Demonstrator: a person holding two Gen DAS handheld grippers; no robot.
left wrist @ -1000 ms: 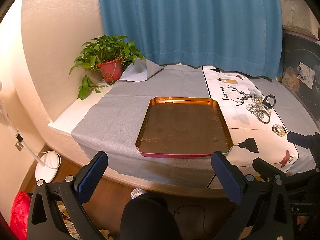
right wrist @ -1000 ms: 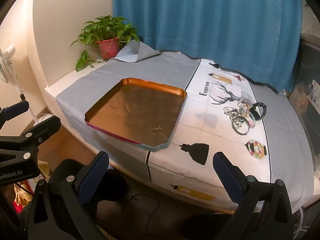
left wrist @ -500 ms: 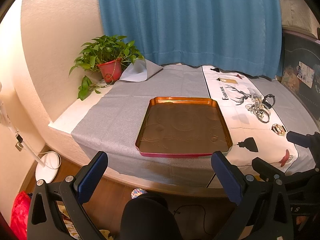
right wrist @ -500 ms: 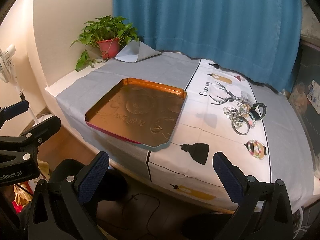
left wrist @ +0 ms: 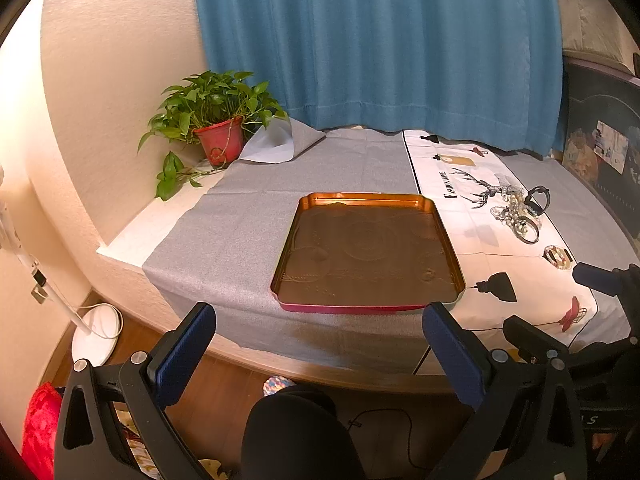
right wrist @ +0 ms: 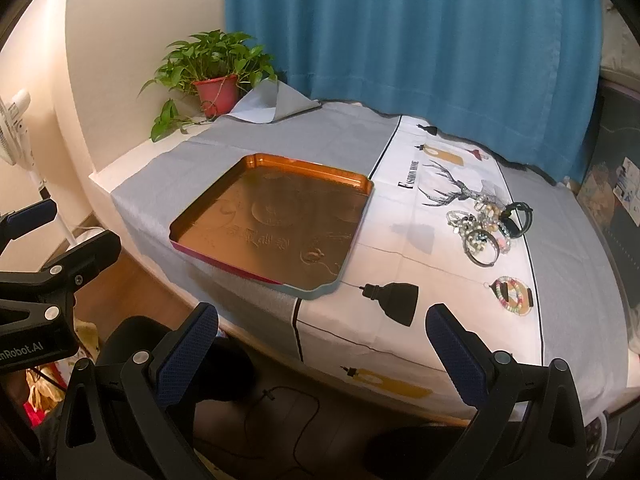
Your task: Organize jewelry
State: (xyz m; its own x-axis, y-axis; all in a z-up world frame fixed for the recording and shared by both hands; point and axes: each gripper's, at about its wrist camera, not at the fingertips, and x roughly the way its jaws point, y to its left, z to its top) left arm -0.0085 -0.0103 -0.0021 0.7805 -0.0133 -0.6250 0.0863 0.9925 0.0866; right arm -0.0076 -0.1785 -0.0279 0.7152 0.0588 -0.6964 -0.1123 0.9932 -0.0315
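An empty copper-coloured tray lies on the grey cloth in the middle of the table. To its right, on a white printed cloth, sits a heap of bracelets, among them a black band and a metal bangle. A single multicoloured beaded bracelet lies apart, nearer the front. My left gripper hangs open before the table's front edge, facing the tray. My right gripper is open too, low at the front edge, short of the beaded bracelet. Neither holds anything.
A potted plant in a red pot stands at the back left corner. A blue curtain hangs behind the table. A white fan stands on the floor at left. A person's dark knee is below the table edge.
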